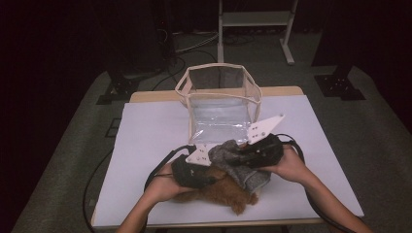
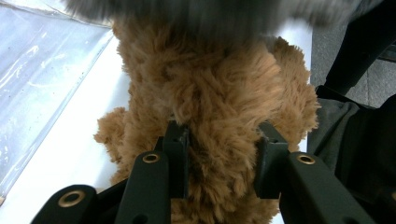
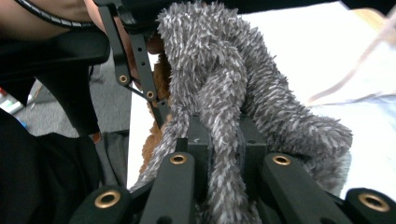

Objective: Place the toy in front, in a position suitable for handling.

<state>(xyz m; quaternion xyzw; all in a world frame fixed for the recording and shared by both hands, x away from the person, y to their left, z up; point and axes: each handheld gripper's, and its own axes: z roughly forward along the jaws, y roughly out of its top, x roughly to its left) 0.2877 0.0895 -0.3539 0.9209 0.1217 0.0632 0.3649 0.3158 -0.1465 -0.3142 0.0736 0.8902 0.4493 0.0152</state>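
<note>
Soft, light grey fuzzy cloth [image 3: 219, 93] bunches easily; right claw [image 3: 226, 154] pinches a fold, left claw [image 2: 219, 158] squeezes the brown plush toy [image 2: 215, 93]

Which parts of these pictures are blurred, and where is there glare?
Left gripper view: the grey fluffy cloth along the top is smeared, while the brown plush is sharp. High view: glare on the clear bag, dark surroundings. Right gripper view: blur at the right edge.

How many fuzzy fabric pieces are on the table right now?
2. The brown fuzzy piece lies at the table's near edge, clamped by the left tool. The grey fuzzy piece lies partly over it, pinched in the right tool. More could be hidden underneath.
</note>
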